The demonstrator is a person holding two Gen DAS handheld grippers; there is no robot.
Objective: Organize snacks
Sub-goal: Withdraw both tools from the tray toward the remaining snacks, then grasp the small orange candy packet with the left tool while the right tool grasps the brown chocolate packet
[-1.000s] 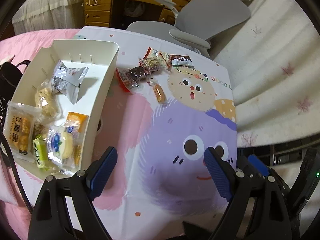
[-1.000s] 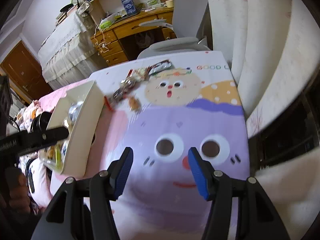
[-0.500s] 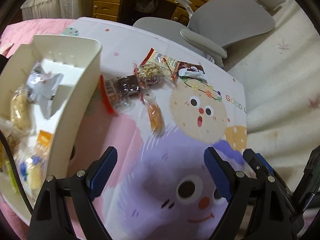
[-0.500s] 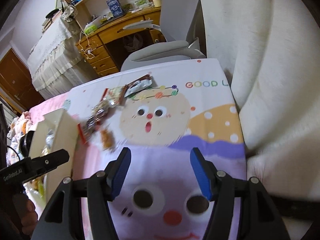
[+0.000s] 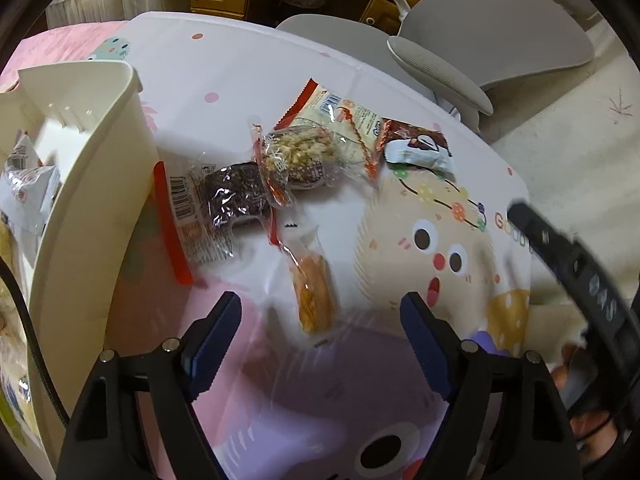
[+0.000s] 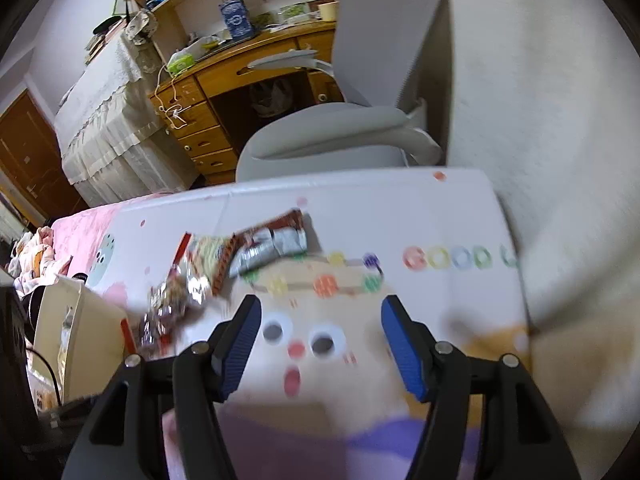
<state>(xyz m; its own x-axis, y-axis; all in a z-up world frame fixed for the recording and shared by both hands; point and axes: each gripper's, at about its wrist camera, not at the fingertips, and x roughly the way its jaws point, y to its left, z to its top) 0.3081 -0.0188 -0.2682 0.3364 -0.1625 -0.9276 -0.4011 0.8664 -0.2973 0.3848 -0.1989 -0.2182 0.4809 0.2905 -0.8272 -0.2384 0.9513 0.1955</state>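
1. The loose snacks lie in a cluster on the cartoon-printed cloth, toward its far left part, just beside the cream bin.
2. An orange snack packet lies nearest the left gripper, just ahead of its tips and apart from the rest.
3. Behind it a dark brownie pack with a red edge lies close to the bin wall; I cannot tell whether they touch.
4. A nut cluster pack overlaps the brownie pack, and a pale wrapper with a barcode lies under its far side.
5. A brown and silver wrapper sits at the right end of the group; in the right wrist view it is blurred.
6. The bin holds a white foil packet and others that are cut off at the frame edge.
7. The left gripper's jaws stand wide apart with nothing between them.
8. The right gripper hovers over the cloth's cartoon face, jaws likewise wide and holding nothing.
9. A grey office chair stands past the far edge, in front of a wooden desk.
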